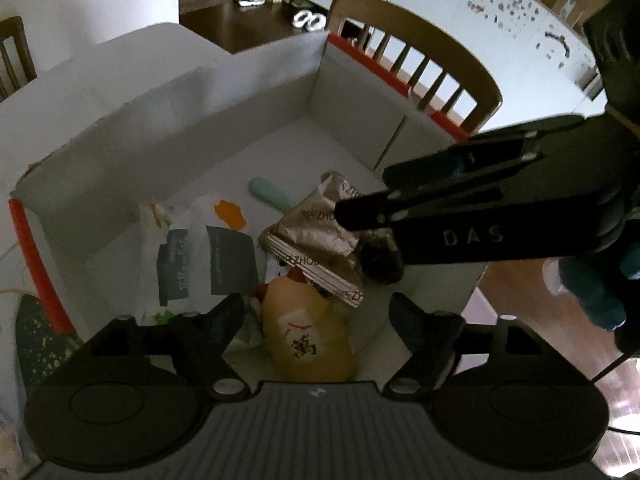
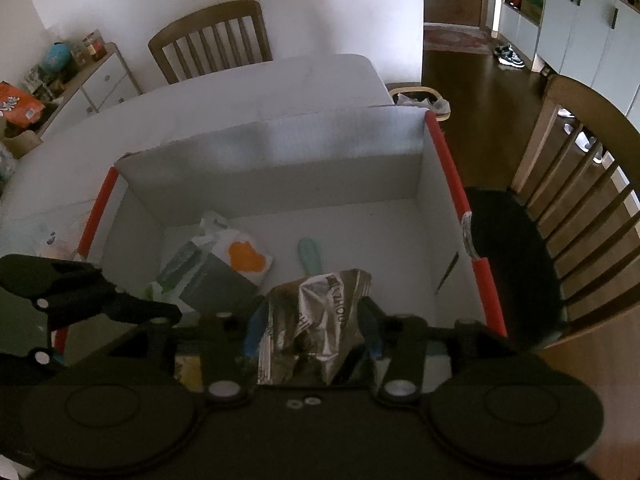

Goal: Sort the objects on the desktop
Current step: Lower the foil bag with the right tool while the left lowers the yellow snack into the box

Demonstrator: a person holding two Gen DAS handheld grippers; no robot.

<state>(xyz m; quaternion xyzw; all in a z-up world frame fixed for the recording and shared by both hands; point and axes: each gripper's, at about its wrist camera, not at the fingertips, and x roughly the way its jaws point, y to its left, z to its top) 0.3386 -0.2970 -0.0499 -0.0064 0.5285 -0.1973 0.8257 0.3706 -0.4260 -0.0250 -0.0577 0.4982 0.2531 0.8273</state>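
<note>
Silver foil, crinkled and shiny: that snack packet (image 1: 316, 236) hangs over the open white cardboard box with red-taped edges (image 1: 360, 54) in the left wrist view, pinched by the right claw (image 1: 352, 212) reaching in from the right. Below it in the box lie a yellow plush toy with a printed tile (image 1: 308, 332), a white plastic pouch with grey and orange patches (image 1: 208, 256) and a pale green oblong piece (image 1: 270, 194) farther back. The left claw (image 1: 316, 312) hovers near, its jaws apart and holding nothing.

Over to the right wrist view: the packet (image 2: 320, 312) sits squeezed between the blue-padded fingers (image 2: 370, 328), right above the box floor. White pouch (image 2: 216, 268) to the left, green piece (image 2: 310, 254) just beyond. The box stands on the white tabletop (image 2: 260, 80).

My read: a drop-off is due. Best to lower it over the bare floor on the right, clear of the toy, then part the jaws fully before lifting straight up.
</note>
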